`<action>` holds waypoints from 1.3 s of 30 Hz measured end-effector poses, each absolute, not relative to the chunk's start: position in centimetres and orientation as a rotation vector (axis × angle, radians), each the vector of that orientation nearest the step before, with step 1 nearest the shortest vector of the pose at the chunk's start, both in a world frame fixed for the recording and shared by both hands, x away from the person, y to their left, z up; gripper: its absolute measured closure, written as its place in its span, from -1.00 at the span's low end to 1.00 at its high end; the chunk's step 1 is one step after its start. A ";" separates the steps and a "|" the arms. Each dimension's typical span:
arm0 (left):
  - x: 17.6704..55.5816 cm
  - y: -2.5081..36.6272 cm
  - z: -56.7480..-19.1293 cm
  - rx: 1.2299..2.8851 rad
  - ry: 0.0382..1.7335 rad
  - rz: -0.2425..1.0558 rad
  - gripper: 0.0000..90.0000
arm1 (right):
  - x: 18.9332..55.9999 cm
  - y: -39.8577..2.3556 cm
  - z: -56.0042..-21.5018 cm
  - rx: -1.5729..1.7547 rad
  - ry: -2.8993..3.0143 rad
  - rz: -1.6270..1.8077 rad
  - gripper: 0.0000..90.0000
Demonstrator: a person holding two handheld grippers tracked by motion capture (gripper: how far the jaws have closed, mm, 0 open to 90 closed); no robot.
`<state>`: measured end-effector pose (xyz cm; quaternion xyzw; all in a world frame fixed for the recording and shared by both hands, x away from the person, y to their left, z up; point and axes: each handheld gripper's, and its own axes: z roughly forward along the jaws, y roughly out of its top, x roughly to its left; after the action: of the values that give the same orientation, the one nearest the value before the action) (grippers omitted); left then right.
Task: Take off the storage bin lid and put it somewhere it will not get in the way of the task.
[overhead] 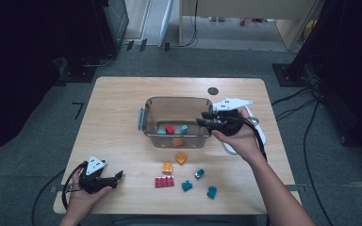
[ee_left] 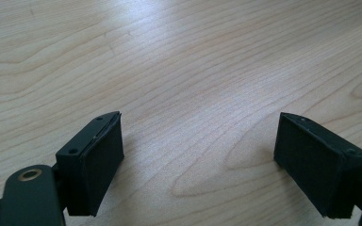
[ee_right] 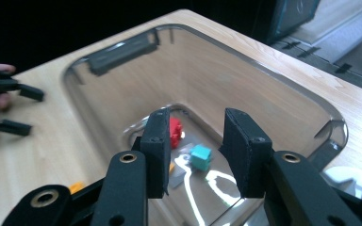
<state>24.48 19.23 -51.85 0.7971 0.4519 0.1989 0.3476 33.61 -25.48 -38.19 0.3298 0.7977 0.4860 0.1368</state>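
Note:
A clear plastic bin [overhead: 147,114] stands mid-table and holds a red brick [overhead: 170,129], a teal brick [overhead: 184,128], another teal one and an orange one. My right gripper [overhead: 201,117] hovers over the bin's right rim, pointing left; its jaws stand apart with nothing between them. In the right gripper view [ee_right: 197,117] the red brick [ee_right: 175,132] and a teal brick [ee_right: 201,157] lie on the bin floor beyond the jaws. My left gripper [overhead: 121,175] rests at the table's front left, open; in the left gripper view [ee_left: 200,141] bare wood lies between its pads.
Loose bricks lie in front of the bin: two orange ones [overhead: 181,157], a red plate brick [overhead: 164,181] and three teal ones [overhead: 199,173]. A round dark hole [overhead: 212,91] sits in the tabletop behind the bin. Cables trail on the floor at the right.

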 end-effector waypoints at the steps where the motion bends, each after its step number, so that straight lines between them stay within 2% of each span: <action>1: 24.5 19.2 -51.9 2.065 1.173 0.516 -0.64 | 33.2 -25.6 -38.2 0.950 2.308 1.409 0.40; 8: 24.5 19.2 -51.9 2.066 1.172 0.517 -0.64 | 29.0 -26.6 -39.2 0.915 2.339 1.421 0.40; 16: 24.5 19.2 -51.9 2.066 1.173 0.516 -0.64 | 25.7 -26.3 -43.5 0.924 2.413 1.385 0.38; 26: 24.5 19.2 -51.9 2.066 1.173 0.516 -0.64 | 24.4 -25.4 -48.4 1.002 2.470 1.371 0.28; 39: 24.4 19.2 -51.9 2.066 1.177 0.517 -0.66 | 23.5 -24.3 -50.4 1.000 2.504 1.240 0.12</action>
<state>24.45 19.20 -51.87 0.7962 0.4538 0.1994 0.3469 23.50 -24.34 -50.40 0.3356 0.8406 0.4162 0.0870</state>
